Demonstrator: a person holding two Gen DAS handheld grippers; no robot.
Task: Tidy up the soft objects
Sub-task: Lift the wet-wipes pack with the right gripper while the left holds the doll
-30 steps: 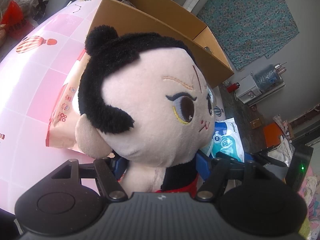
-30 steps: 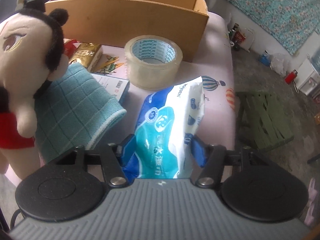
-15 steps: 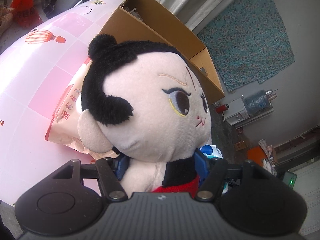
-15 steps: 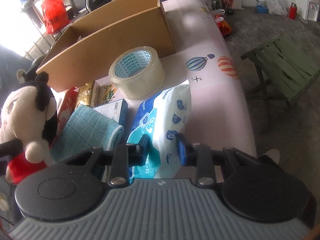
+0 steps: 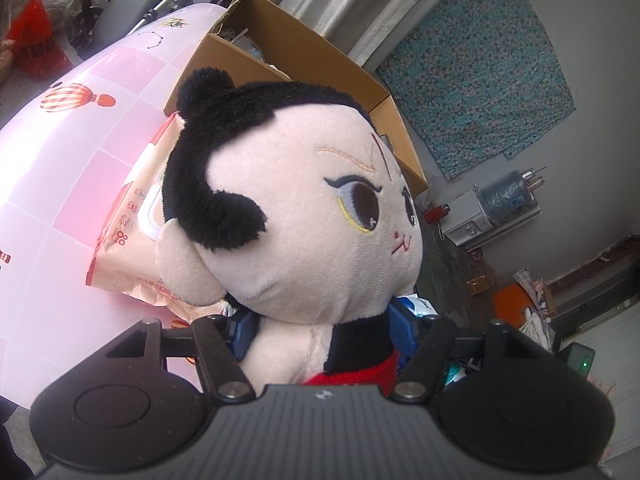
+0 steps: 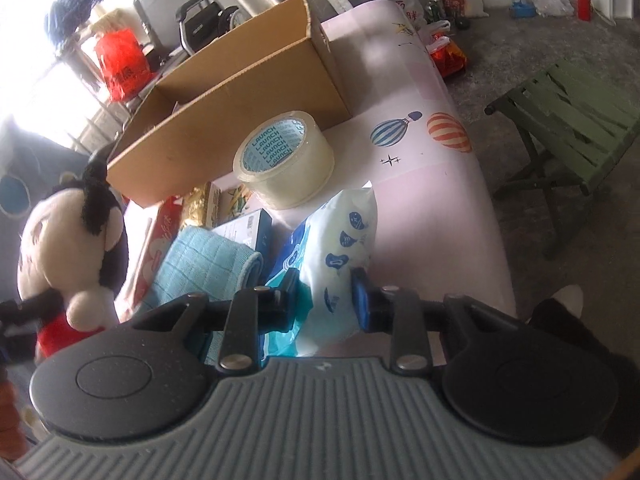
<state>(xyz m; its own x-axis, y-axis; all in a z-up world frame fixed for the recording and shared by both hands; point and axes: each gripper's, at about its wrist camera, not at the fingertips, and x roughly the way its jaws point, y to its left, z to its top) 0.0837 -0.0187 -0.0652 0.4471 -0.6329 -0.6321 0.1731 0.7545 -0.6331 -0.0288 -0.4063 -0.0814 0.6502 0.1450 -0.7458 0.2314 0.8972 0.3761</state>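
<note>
Plush fabric fills the left wrist view: we are holding a doll with black hair, a pale face and a red top, and the left gripper is clenching its blue fingers on the doll's neck and shoulders. Behind the doll, at about eleven o'clock, an open cardboard box is sitting on the pink balloon-print bench, with a pink wipes pack lying at nine o'clock.

From the right wrist view, the right gripper is squeezing a blue-and-white tissue pack between its fingers, the soft wrapper pinching inward. Ahead at twelve o'clock a roll of clear tape is standing, the box beyond it; a folded teal cloth is lying at ten o'clock, just beside the pack, and the doll is hanging at nine o'clock.

We judge that both soft things are heading for the box. To do this well, we are wanting firm pinches on thick parts, both loads raised above the tape and the near box wall, and no release until each is over the opening.
</note>
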